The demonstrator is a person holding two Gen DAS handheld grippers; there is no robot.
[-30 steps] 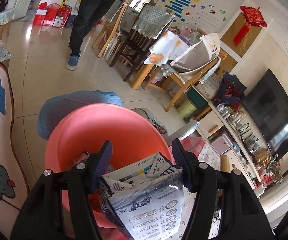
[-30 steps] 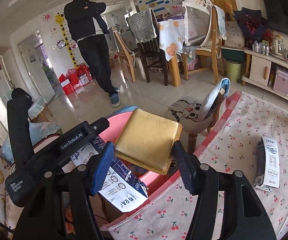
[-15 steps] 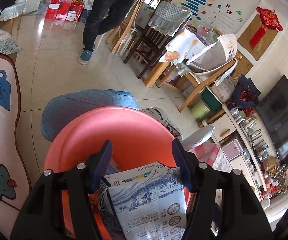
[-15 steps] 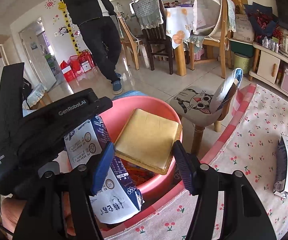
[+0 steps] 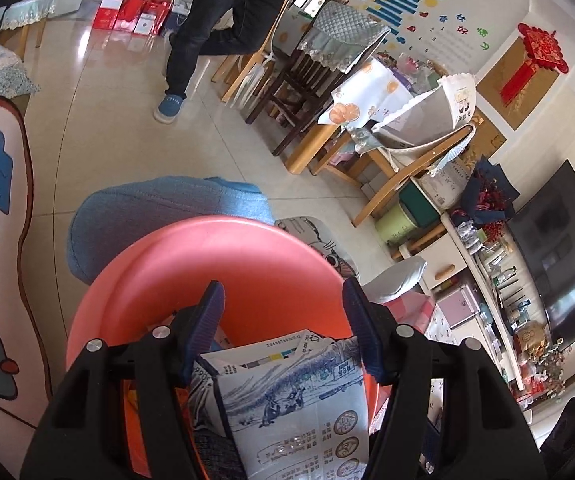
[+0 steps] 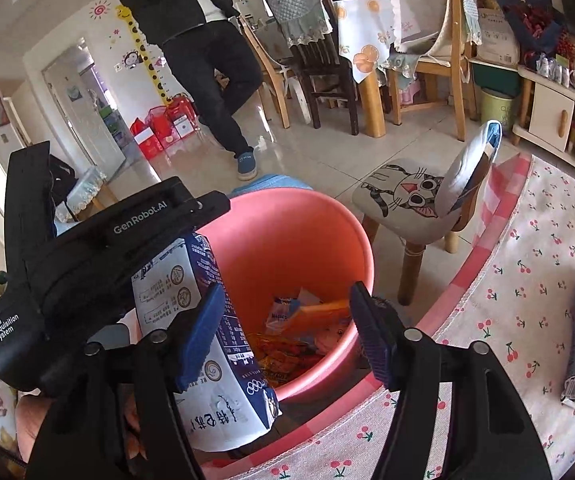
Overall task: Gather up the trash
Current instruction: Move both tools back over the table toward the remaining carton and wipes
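Two claws (image 5: 283,328) (image 6: 287,330), one carton (image 5: 299,408), one pink bin (image 6: 295,248).

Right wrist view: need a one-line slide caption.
Open, empty right gripper above the pink bin of wrappers, with the left gripper holding a milk carton at the bin's edge.

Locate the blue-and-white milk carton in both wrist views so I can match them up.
Left wrist: the milk carton fills the bottom centre, held between the left gripper's jaws above the pink bin.
Right wrist: the same carton sits lower left, beside the pink bin.
Shared landmark: the cat-print stool just beyond the bin.
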